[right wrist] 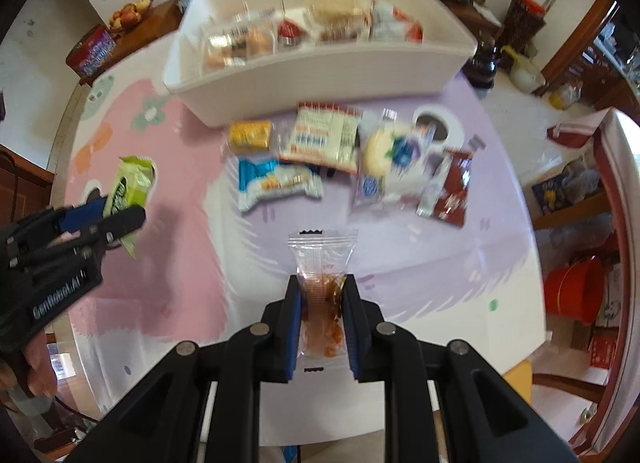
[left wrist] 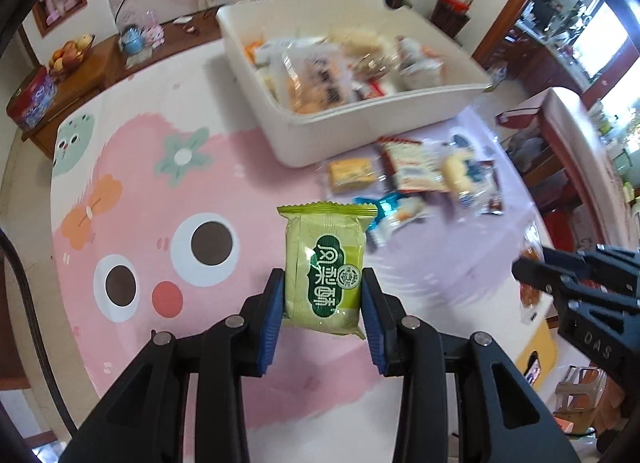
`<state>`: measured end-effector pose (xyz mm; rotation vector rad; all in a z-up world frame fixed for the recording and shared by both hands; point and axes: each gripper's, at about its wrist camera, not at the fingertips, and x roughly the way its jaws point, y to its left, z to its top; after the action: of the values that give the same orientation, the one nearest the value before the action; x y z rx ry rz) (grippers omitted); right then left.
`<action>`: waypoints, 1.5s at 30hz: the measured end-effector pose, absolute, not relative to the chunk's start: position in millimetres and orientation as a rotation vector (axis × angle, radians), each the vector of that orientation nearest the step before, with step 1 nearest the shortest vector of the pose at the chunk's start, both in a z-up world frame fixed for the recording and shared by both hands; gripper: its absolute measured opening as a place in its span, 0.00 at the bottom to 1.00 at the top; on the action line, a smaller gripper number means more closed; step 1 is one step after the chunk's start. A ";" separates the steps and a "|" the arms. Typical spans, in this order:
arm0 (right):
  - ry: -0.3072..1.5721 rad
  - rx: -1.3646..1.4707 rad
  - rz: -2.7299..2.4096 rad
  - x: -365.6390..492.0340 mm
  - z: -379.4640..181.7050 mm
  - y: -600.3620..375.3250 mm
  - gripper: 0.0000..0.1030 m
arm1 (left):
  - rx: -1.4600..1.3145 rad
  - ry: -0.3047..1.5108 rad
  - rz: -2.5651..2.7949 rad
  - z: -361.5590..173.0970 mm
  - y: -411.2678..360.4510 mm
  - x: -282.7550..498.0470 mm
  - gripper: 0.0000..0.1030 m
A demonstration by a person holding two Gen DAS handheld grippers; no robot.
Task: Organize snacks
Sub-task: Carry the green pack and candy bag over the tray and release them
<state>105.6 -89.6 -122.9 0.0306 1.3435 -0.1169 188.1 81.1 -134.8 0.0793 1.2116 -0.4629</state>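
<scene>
My left gripper (left wrist: 323, 283) is shut on a green snack packet (left wrist: 326, 263) and holds it above the pink table mat; both show in the right wrist view, gripper (right wrist: 120, 215) and packet (right wrist: 130, 191). My right gripper (right wrist: 322, 283) is shut on a clear packet with an orange-brown snack (right wrist: 323, 283); it shows at the right edge of the left wrist view (left wrist: 532, 279). A white bin (left wrist: 384, 119) (right wrist: 320, 75) with several snacks stands at the far side. Several loose packets (right wrist: 320, 151) lie in front of it.
A yellow packet (right wrist: 250, 135), a blue-white packet (right wrist: 276, 183) and a red-brown packet (right wrist: 454, 191) lie among the loose ones. A wooden side table with a fruit bowl (left wrist: 70, 53) and a red tin (left wrist: 32, 99) stands at the far left. A red bucket (right wrist: 576, 295) sits right.
</scene>
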 end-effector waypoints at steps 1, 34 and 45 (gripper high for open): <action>1.334 0.026 -0.116 110.1 -114.6 -94.3 0.18 | 0.079 1.205 -0.464 -130.1 80.4 184.1 0.34; 0.968 0.022 0.205 311.7 32.6 -193.5 0.19 | -0.014 0.947 -0.084 10.0 -17.4 329.9 0.34; 0.949 0.013 0.272 354.2 36.1 -191.3 0.20 | -0.043 0.938 -0.008 7.3 -28.1 364.7 0.34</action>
<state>354.2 -191.3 36.1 0.0128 0.9490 0.2720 364.7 -28.1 7.3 -0.0431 0.9376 -0.0080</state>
